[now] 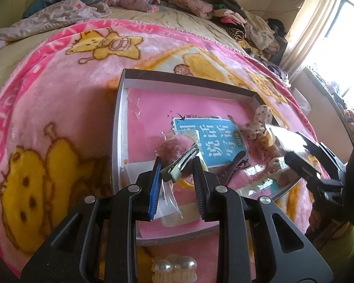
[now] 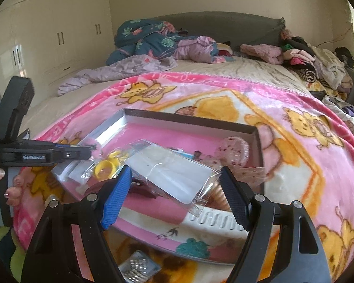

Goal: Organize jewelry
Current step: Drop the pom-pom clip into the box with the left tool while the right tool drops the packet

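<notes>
Hair clip (image 1: 180, 165) in a clear bag (image 1: 168, 201), pinched between the jaws of the left gripper (image 1: 177, 176) at lower centre of the left wrist view, hanging over the near edge of the open box (image 1: 116, 127). Left jaws narrow and gripping the bagged clip. Right gripper (image 2: 174, 198) at lower centre of the right wrist view has its jaws wide, with a clear plastic packet (image 2: 174, 176) between them; packet corners seem to touch both pads, so likely held, though I cannot tell how firmly. Box sits mid-frame on the pink blanket (image 1: 59, 89) and already holds a pink pompom (image 1: 174, 147), a blue card (image 1: 214, 141), a dotted bow (image 1: 259, 122) toward its right side and a yellow ring (image 2: 105, 167). Pearl piece (image 1: 174, 270) lies at bottom centre outside the box, near its front wall. Step looks like dropping items into the box, both hands loaded. Next move calls for carrying the clip further in over bare box floor, then opening the left jaws; flimsy bag may stick to a pad
</notes>
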The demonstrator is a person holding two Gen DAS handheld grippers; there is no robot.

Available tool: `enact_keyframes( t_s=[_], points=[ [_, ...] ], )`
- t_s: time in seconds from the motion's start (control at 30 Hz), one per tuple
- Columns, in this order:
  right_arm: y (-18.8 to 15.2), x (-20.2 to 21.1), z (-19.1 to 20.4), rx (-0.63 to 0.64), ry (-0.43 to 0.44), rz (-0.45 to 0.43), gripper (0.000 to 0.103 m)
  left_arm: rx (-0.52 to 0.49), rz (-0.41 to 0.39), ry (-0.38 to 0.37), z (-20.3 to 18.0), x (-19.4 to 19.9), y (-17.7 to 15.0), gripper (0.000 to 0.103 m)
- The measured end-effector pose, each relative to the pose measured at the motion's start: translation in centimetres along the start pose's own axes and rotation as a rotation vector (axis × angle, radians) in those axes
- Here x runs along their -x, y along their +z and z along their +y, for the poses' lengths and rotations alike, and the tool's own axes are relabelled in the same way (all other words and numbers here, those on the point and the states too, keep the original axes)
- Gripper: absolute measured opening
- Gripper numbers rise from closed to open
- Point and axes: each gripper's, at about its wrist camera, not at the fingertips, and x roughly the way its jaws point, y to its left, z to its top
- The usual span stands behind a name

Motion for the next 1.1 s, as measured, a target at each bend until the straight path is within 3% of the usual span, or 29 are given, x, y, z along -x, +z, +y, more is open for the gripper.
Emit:
enact_keyframes(
  t_s=[0.6, 1.1],
  points=[
    [-2.3, -1.7, 4.1, 0.079, 0.086, 0.075, 0.076, 0.004, 0.005, 0.017, 0.5, -0.7, 0.2, 0.018],
    [-3.0, -0.8, 4.0, 0.063, 0.07, 0.086, 0.084, -0.006, 0.008, 0.023, 0.2, -0.7, -0.1, 0.02]
  ],
)
